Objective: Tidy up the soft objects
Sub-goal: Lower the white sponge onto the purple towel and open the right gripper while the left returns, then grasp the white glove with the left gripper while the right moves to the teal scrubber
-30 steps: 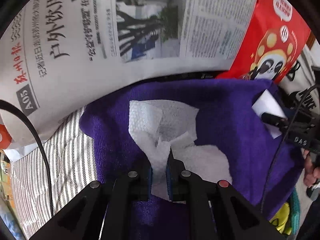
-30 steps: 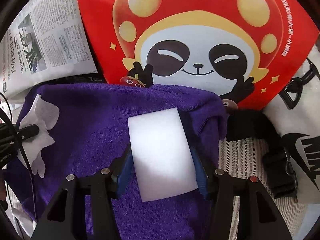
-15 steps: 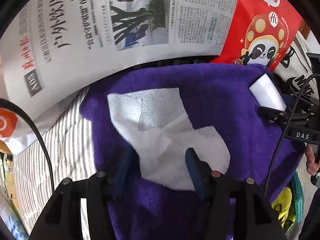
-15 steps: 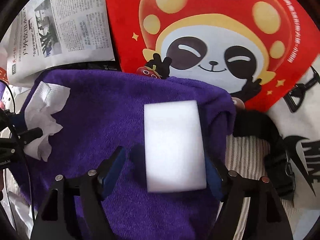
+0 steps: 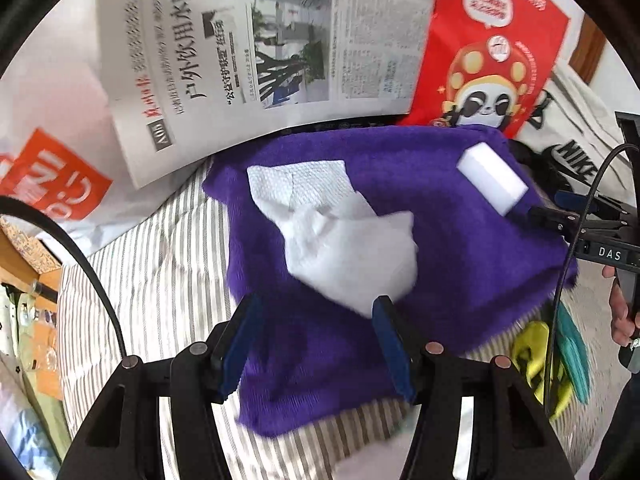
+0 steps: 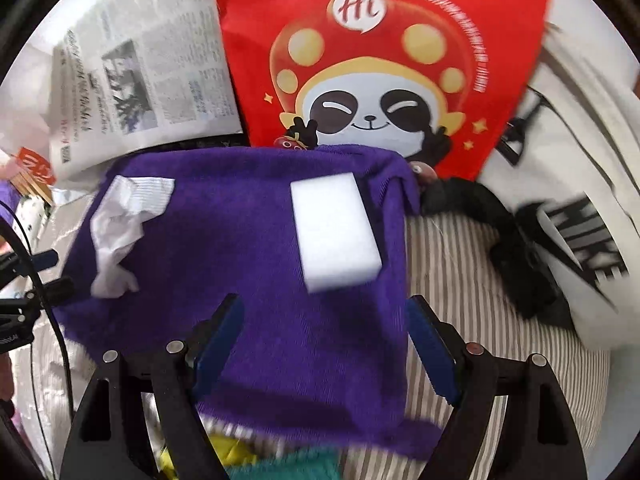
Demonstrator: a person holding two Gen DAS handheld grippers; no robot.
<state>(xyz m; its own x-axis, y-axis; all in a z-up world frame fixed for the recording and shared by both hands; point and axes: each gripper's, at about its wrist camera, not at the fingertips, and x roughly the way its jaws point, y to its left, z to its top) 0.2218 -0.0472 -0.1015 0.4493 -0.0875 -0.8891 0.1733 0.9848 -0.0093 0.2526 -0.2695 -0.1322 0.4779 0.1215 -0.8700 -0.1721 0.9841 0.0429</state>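
A purple towel point(image 5: 400, 216) lies spread on the striped bedding point(image 5: 160, 280); on it rest a crumpled white tissue point(image 5: 340, 240) toward its left and a white sponge block point(image 6: 334, 232) near its right edge, well apart from each other; the left gripper point(image 5: 316, 328) stands open above the towel, its blue pads clear of the tissue just ahead; the right gripper point(image 6: 320, 340) is opening wider, nothing between its jaws, the sponge lying free in front; beyond the towel lie a newspaper point(image 5: 260, 40) and a red panda bag point(image 6: 380, 60)
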